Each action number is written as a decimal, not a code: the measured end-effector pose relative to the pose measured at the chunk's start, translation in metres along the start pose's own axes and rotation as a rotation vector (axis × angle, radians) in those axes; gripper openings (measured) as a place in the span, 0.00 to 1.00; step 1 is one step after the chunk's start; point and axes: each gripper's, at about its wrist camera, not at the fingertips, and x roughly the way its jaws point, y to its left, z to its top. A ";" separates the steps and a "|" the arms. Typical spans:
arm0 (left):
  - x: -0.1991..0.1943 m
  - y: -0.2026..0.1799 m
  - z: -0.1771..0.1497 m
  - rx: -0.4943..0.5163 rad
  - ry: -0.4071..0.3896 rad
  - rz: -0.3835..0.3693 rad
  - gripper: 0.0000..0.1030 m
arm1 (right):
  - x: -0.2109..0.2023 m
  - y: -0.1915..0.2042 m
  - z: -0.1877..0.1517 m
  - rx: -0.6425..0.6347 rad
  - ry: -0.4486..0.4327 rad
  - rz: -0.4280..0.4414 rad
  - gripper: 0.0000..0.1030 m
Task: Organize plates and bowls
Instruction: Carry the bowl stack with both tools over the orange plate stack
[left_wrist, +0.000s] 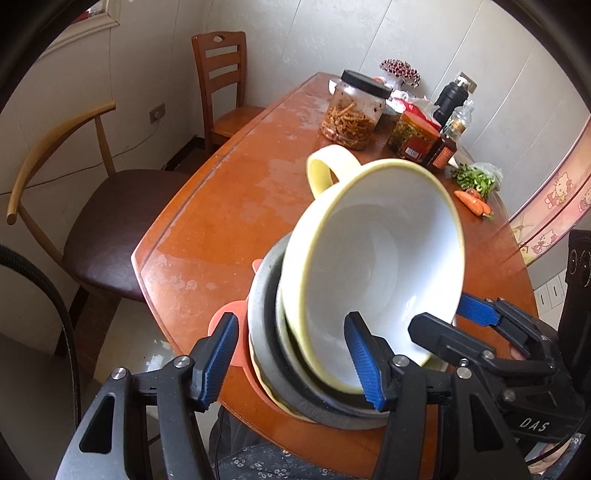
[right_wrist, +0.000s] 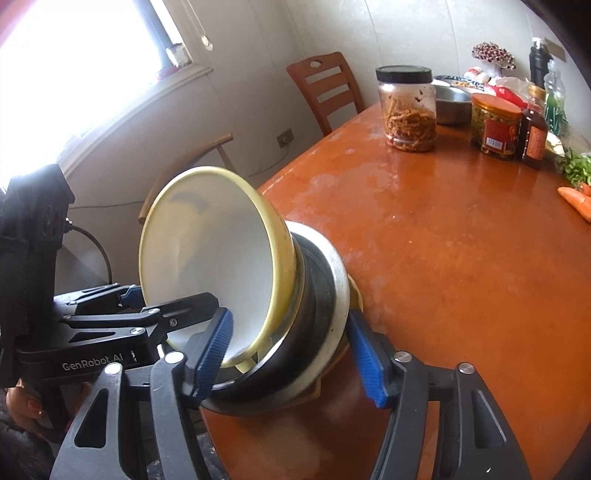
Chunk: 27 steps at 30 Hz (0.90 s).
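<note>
Left wrist view: my left fingers (left_wrist: 295, 360) straddle the near side of the dish stack (left_wrist: 266, 314) at the tabletop (left_wrist: 207, 221) edge, pads loose, gripping nothing. The yellow-rimmed bowl (left_wrist: 373, 273) leans tilted in the stack, probably mid-nesting. My right fingers (right_wrist: 295, 360) bracket the stack's other side, also slack, likely to steady it.

"GenRobot.AI" on left gripper (right_wrist: 177, 317); "DAS" on right gripper (left_wrist: 439, 314).

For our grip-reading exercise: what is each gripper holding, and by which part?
It cannot be told. The left gripper and the right gripper both straddle the tilted bowl's near rim, but pad pressure is unclear.
</note>
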 end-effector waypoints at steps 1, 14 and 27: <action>-0.003 0.000 0.000 -0.003 -0.010 -0.001 0.58 | -0.003 0.000 0.000 -0.003 -0.007 -0.003 0.66; -0.028 0.000 -0.005 0.003 -0.070 0.014 0.62 | -0.024 0.013 -0.002 -0.037 -0.054 -0.002 0.71; -0.069 0.031 -0.023 -0.033 -0.146 0.087 0.64 | -0.043 0.026 -0.020 -0.111 -0.086 -0.049 0.73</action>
